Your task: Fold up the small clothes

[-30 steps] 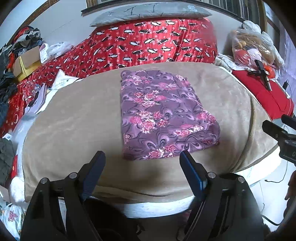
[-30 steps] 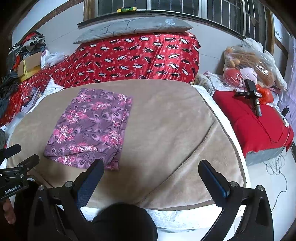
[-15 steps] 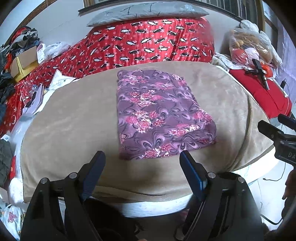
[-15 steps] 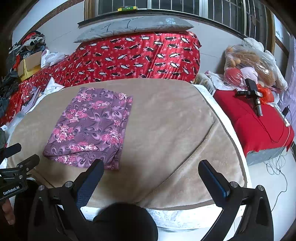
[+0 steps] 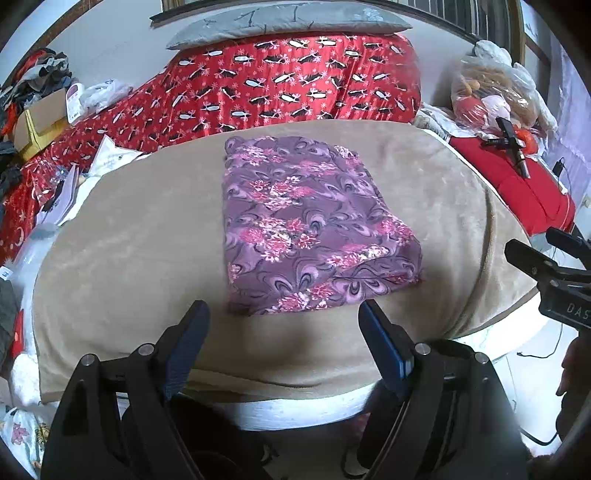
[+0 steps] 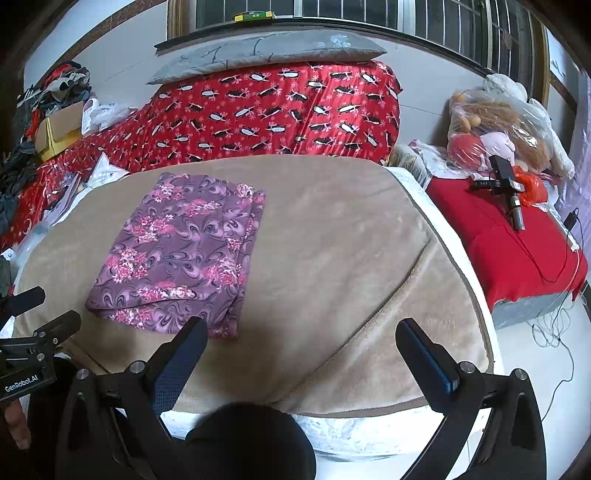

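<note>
Garment [image 5: 303, 225], floral purple, is seen folded at frame centre; both grippers [image 5: 282, 325] [image 6: 301, 341] are held open, empty.

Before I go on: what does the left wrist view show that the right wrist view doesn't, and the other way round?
Only the left wrist view shows the right gripper at its right edge. Only the right wrist view shows the left gripper at its left edge, a yellow-green item on the window ledge, and the blanket's turned-back corner. Both show the folded purple floral garment lying flat on the beige blanket, untouched.
</note>
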Tool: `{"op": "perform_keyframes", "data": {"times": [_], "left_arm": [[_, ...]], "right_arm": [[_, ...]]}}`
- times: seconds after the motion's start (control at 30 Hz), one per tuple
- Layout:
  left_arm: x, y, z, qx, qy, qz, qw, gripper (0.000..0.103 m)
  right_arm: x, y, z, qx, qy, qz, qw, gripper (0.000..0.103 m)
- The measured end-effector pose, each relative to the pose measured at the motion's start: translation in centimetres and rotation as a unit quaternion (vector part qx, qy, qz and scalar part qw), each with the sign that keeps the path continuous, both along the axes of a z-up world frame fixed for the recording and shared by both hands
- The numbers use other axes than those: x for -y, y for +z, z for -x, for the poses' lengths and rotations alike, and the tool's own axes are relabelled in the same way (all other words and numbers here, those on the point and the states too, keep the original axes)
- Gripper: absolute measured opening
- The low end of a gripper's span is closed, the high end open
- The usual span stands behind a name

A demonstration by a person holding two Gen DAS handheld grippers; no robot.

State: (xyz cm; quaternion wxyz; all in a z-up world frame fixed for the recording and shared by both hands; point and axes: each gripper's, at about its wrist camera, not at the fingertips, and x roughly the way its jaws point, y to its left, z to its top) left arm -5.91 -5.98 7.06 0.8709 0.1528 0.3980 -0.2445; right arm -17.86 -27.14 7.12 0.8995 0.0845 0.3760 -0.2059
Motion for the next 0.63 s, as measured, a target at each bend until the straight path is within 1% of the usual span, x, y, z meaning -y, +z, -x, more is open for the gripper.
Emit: {"op": "perform_keyframes", "data": {"times": [0.17,0.27,0.47,0.63], "left_arm": [[-0.02,-0.03,-0.2,-0.013,-0.006,0.005,0.9999,0.083],[0.03,0.11,0.14,-0.005,-0.012,0.009,0.9999,0.083],[0.25,-0.01,0.09,-0.007,-0.016,0.0,0.9998,0.083],[0.25,-0.08,0.1,0.001,-0.011,-0.008,0.9999,0.083]], "right_arm": [[-0.19,-0.14,-0.01,-0.001,0.0,0.0,1.0,0.102],[-0.16,-0.12,-0.02,-0.001,0.0,0.0,1.0,0.102],[-0.33,-0.38,-0.03,-0.001,-0.001,0.001,1.0,0.102],[0.36,-0.66,-0.3,-0.008,0.012,-0.018,1.0,0.102]]}}
